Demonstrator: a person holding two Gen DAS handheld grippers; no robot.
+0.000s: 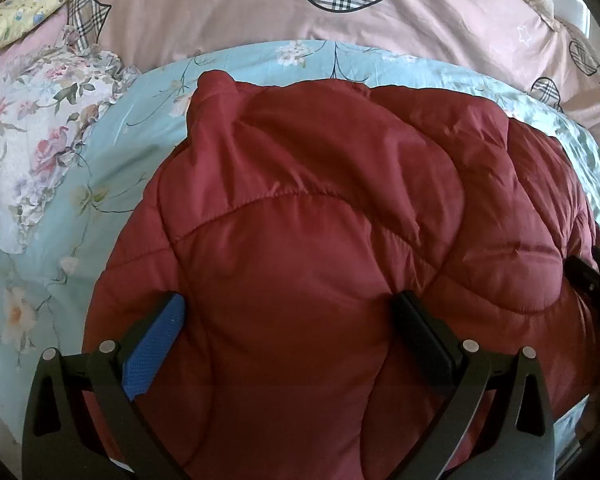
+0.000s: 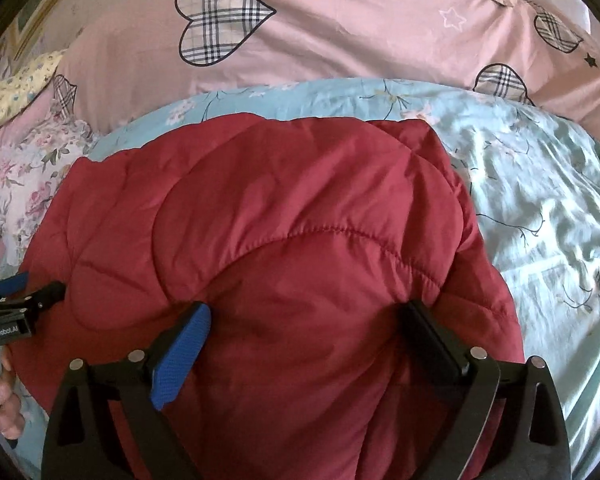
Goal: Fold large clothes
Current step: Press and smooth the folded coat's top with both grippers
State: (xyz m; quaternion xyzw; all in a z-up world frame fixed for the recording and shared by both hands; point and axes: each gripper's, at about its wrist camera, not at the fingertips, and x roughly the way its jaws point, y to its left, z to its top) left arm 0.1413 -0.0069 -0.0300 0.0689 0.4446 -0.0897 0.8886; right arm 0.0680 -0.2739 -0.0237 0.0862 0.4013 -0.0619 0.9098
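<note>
Far left on your bed you have a yellow flowered pillow (image 1: 24, 4), and just below it a frilled floral cushion (image 1: 32, 140) lying on the light blue flowered sheet (image 1: 60, 248). No boxes or baskets in either view; the bed carries everything.

Next, your left gripper (image 1: 288, 340): released, fingers spread wide, blue pad on the left finger (image 1: 156, 352), black pad on the other. It sits over the near part of the red padded jacket (image 1: 320, 220), w/ red fabric filling the gap between the fingers. Can't tell if the tips press into the cloth or just hang above it. In the right wrist view you see this gripper at the left edge, w/ your hand (image 2: 4, 404) wrapped round its handle.

The jacket lies bunched in the middle of the sheet, quilted seams showing, a rumpled peak at its far left corner.

Then your right gripper (image 2: 312, 344): also released, fingers wide apart, over the jacket's near right part, close to the jacket's right edge.

Right of the jacket the blue sheet is bare and wrinkled. Across the back runs a pink quilt (image 2: 340, 40) w/ plaid hearts.
</note>
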